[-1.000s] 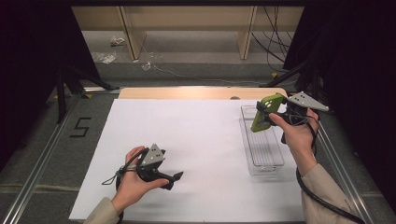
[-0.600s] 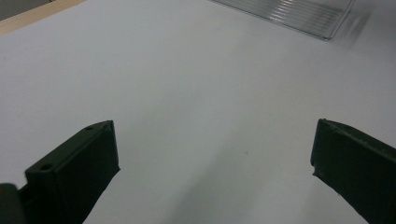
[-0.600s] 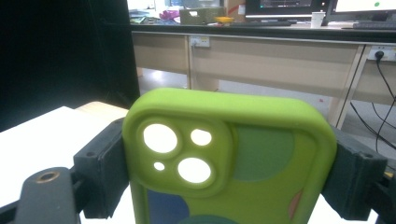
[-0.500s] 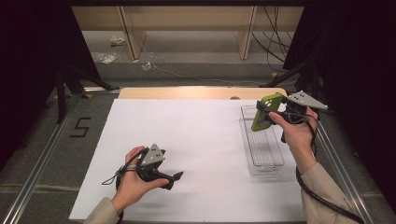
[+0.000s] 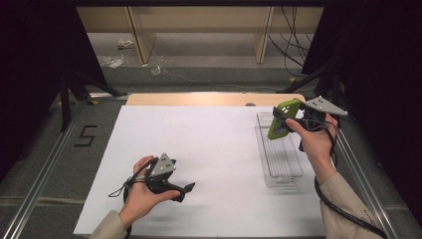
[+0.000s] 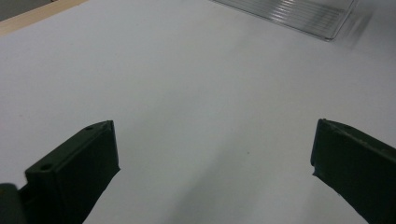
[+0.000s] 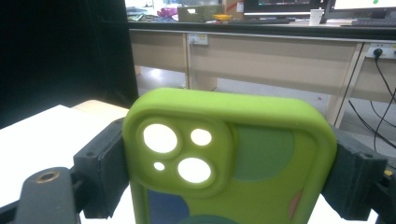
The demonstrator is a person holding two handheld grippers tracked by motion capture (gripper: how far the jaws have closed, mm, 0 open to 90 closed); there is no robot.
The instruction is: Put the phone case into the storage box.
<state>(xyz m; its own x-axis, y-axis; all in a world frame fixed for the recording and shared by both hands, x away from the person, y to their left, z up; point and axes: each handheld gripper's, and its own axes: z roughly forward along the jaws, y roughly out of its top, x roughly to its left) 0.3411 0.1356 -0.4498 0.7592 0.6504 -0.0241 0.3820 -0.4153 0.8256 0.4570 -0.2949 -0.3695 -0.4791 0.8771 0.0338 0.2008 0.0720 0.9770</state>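
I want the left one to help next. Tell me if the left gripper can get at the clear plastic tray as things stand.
Probably yes. The left gripper sits low on the white sheet with open jaws, and only bare sheet lies between it and the clear plastic tray. The right gripper holds the green phone case above the tray's far end.

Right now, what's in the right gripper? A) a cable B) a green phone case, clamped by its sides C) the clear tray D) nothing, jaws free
B: the right gripper has its two black jaws pressed on either side of the green phone case, held up above the clear tray.
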